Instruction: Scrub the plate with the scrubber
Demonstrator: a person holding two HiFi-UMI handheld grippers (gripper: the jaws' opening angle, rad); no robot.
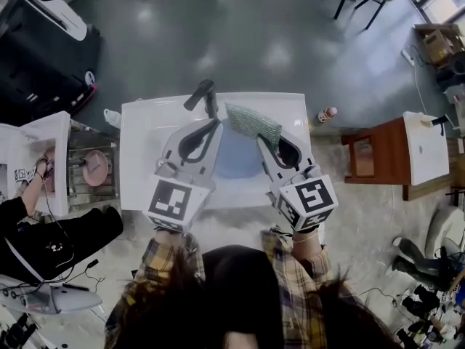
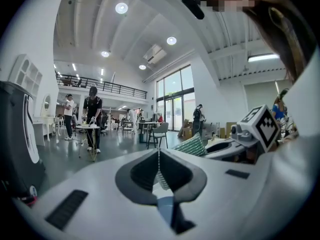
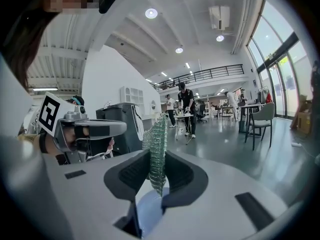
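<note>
On the desk (image 1: 142, 144): pale plate (image 1: 234, 164) sits between both grippers, near the far edge.
Left gripper (image 1: 211, 126): jaws all but closed, pinching the plate's thin rim.
Right gripper (image 1: 266, 142): jaws clamped on green scrubber (image 1: 253, 122), held over the plate's far side.
Handling: plate probably stiff, slick and breakable, so hold it at the rim; scrubber looks soft, light and springy.
Room: desk edges close all round; dark tap-like arm (image 1: 201, 93) just behind limits far strokes.
</note>
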